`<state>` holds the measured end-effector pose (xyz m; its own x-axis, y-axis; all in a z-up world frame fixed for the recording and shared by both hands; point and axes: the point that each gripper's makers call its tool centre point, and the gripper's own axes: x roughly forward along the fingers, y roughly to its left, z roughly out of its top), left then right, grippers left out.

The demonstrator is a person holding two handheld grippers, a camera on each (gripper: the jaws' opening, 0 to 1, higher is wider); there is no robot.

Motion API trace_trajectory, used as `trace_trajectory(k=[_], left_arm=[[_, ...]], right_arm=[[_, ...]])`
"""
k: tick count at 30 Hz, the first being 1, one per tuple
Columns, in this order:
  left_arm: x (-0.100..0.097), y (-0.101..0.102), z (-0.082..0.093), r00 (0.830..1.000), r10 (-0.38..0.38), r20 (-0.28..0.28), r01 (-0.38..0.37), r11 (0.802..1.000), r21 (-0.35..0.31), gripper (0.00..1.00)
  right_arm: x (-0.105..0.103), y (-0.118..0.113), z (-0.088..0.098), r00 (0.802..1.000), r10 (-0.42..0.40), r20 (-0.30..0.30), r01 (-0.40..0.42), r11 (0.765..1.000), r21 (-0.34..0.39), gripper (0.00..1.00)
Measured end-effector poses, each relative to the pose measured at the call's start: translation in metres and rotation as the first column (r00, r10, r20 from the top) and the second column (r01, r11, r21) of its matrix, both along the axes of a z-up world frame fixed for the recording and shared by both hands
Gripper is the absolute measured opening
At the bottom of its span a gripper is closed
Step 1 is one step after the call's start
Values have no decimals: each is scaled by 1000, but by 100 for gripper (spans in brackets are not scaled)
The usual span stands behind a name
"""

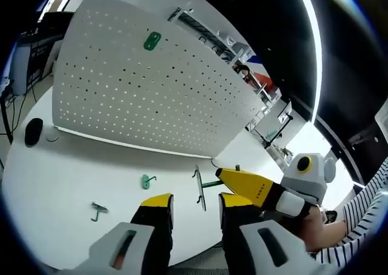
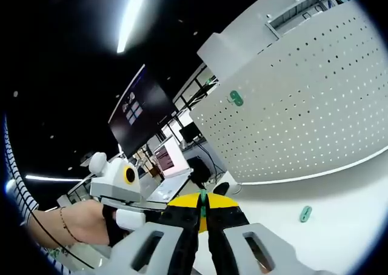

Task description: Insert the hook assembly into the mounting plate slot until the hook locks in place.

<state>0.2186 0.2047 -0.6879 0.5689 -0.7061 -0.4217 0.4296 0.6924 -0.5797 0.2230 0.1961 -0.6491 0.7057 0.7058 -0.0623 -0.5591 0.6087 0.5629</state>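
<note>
While my right gripper (image 2: 203, 217) pinches a green hook (image 2: 203, 197) between its fingers, my left gripper's (image 1: 195, 211) fingers stand spread below the desk's (image 1: 73, 178) hooks.

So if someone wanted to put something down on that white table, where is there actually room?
The widest bare stretch of the table lies between the pegboard foot and the loose hooks, right of the black mouse. It gets crowded nearer: a grey hook, a green hook, a long metal hook and the right claw cluster there.
</note>
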Motion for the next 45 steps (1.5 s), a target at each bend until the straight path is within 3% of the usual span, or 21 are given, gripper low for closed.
trace_trajectory(k=[10, 20, 33, 40, 45], left_arm=[[1, -3, 5, 1000, -3, 4, 3, 999, -35, 13], [2, -5, 9, 1000, -9, 5, 9, 998, -58, 5], [3, 0, 11, 1000, 13, 12, -12, 996, -83, 3], [0, 0, 12, 1000, 6, 22, -4, 998, -70, 1], [-3, 2, 6, 1000, -7, 17, 7, 999, -34, 1]], right_arm=[[2, -5, 12, 997, -46, 55, 46, 999, 2, 0], [1, 0, 12, 997, -39, 67, 40, 999, -12, 0], [-4, 5, 16, 993, -39, 109, 45, 997, -58, 0], [-6, 5, 15, 994, -33, 108, 39, 998, -57, 0], [-8, 7, 9, 997, -23, 73, 26, 999, -47, 0]])
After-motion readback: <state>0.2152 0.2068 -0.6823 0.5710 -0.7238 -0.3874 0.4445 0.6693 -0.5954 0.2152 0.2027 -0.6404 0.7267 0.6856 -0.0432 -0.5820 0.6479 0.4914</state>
